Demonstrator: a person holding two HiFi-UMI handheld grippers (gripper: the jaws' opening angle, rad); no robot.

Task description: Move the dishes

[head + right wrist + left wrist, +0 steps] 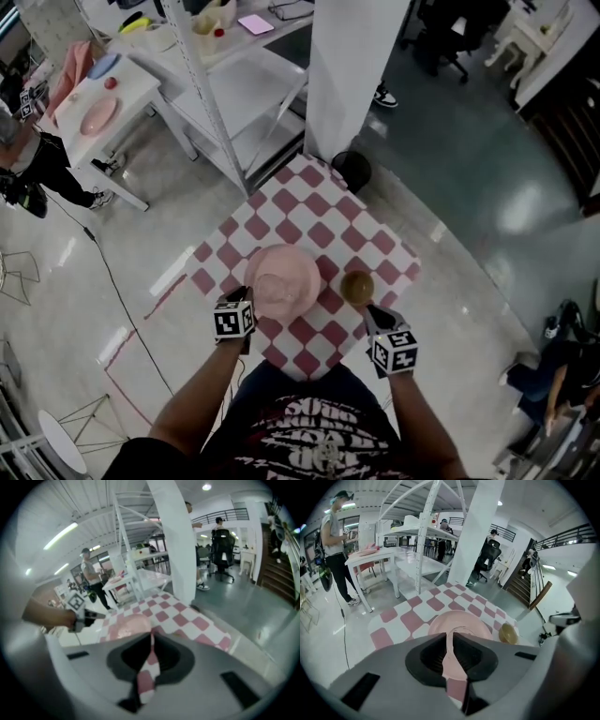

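Observation:
A small table under a red-and-white checked cloth carries a pink plate with what looks like a smaller pink dish in it. A brownish-gold bowl stands just right of the plate. My left gripper is at the plate's near left rim, jaws shut; the left gripper view shows the plate and the bowl past its tips. My right gripper hangs just near of the bowl, shut on nothing, and its tips point over the cloth toward the plate.
A white pillar and a black round object stand at the table's far corner. Behind them is a white shelf rack. A white side table with pink dishes and a person are far left.

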